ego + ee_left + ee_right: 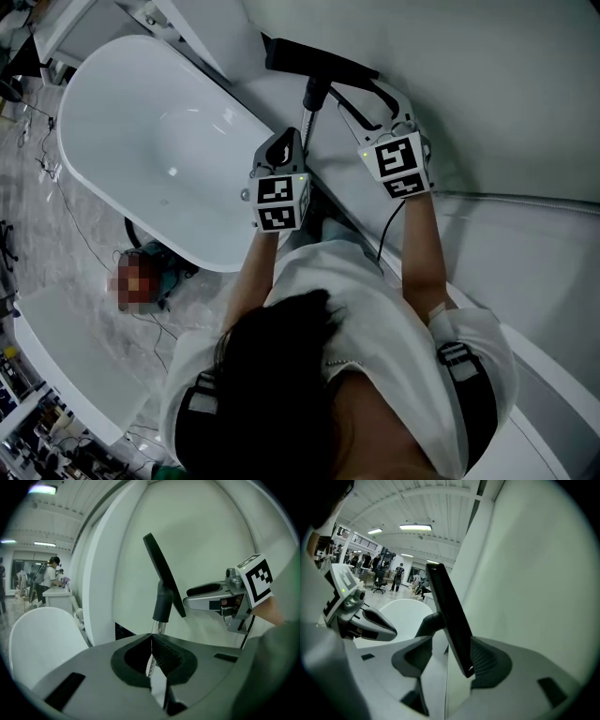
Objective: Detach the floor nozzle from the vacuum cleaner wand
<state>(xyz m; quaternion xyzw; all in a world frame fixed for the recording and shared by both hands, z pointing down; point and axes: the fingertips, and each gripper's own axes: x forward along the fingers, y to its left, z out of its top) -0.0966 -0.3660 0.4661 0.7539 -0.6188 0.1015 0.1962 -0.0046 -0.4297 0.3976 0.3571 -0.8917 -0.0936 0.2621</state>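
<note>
Left gripper [151, 641] jaws pinch the metal wand [158, 626] just below the black floor nozzle [161, 571], which is raised beside a bathtub [89, 89]. Right gripper [450, 656] jaws stand spread around the nozzle. With nothing gripping it, a loosened nozzle could drop.

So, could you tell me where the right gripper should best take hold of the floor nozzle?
Probably the floor nozzle by its flat head, across the broad faces near the lower end. It stands edge-on, a thin slab, between the open fingers of the right gripper, so come straight in from that edge.
</note>
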